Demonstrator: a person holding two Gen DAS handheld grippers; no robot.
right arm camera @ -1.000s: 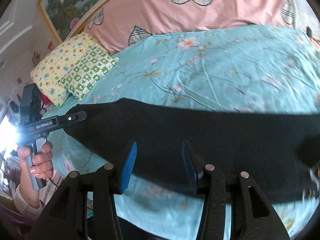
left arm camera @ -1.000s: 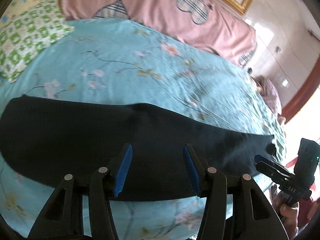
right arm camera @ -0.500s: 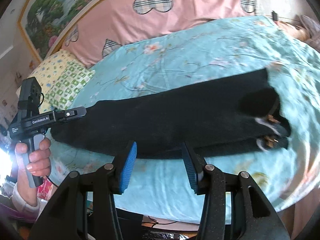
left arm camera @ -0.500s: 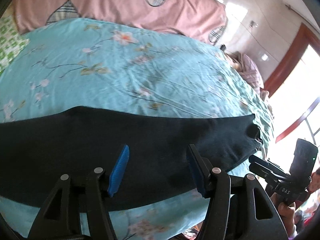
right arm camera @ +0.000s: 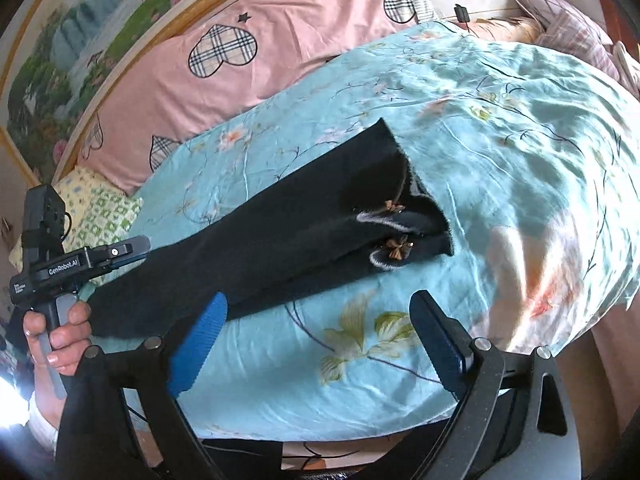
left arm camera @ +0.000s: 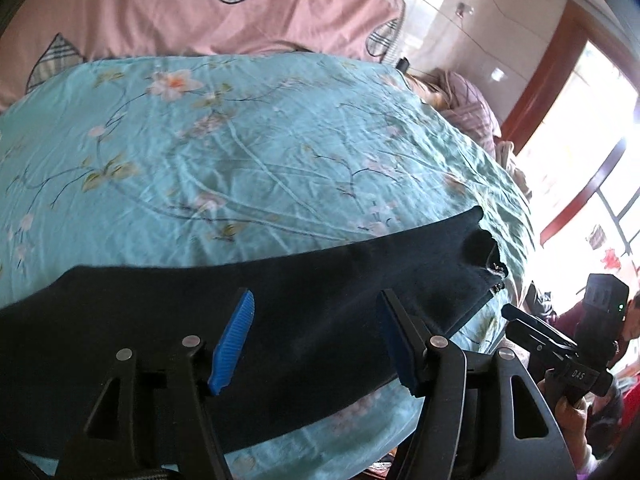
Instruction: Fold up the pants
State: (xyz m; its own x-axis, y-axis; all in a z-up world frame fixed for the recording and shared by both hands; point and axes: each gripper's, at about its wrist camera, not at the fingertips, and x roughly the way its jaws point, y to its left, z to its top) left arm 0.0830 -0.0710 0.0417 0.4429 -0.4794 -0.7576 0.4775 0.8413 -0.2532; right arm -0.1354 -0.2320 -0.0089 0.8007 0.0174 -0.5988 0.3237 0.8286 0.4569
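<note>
right gripper (right arm camera: pixel 316 344): we see its jaws opening, spread wide over bare sheet, nothing between them.
left gripper (left arm camera: pixel 314 338): jaws opening too, hovering above the cloth, not pinching it.
black pants (right arm camera: pixel 304 220): long strip on the floral bedsheet (right arm camera: pixel 500 128), running from 8 o'clock to 1 o'clock.
cuffs: at 12 o'clock of the right gripper, so we judge it nearer.

Floral turquoise bedsheet (left arm camera: pixel 280 152), pink heart-patterned quilt (right arm camera: pixel 280 60), green-checked pillow (right arm camera: pixel 104 216), framed painting (right arm camera: pixel 80 32).
</note>
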